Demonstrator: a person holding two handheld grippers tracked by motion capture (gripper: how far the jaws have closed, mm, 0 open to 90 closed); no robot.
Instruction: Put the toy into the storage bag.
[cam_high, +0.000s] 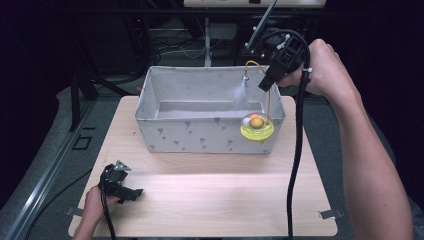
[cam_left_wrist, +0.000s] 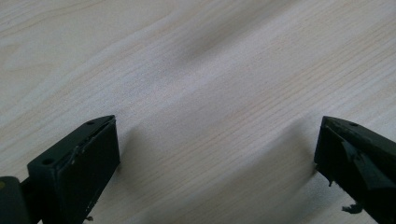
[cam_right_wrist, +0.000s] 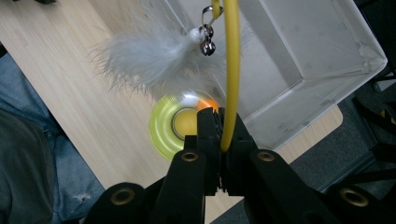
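While the left gripper (cam_high: 131, 191) rests spread on the table (cam_high: 210, 200), the right gripper (cam_right_wrist: 223, 122) pinches the yellow wand (cam_right_wrist: 230, 70) of a feather toy (cam_right_wrist: 149, 58) above the bin (cam_high: 200, 135).

Cat toy (cam_high: 257, 125): yellow disc base, orange ball, curved yellow wand (cam_right_wrist: 230, 74) with white feather (cam_right_wrist: 149, 58) and bell; hung over grey bin (cam_high: 200, 135) rim, 3 o'clock corner.

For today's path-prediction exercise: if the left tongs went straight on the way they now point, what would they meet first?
Most likely the bare wooden table: the open left tongs look down at its surface, with nothing between or ahead of them.
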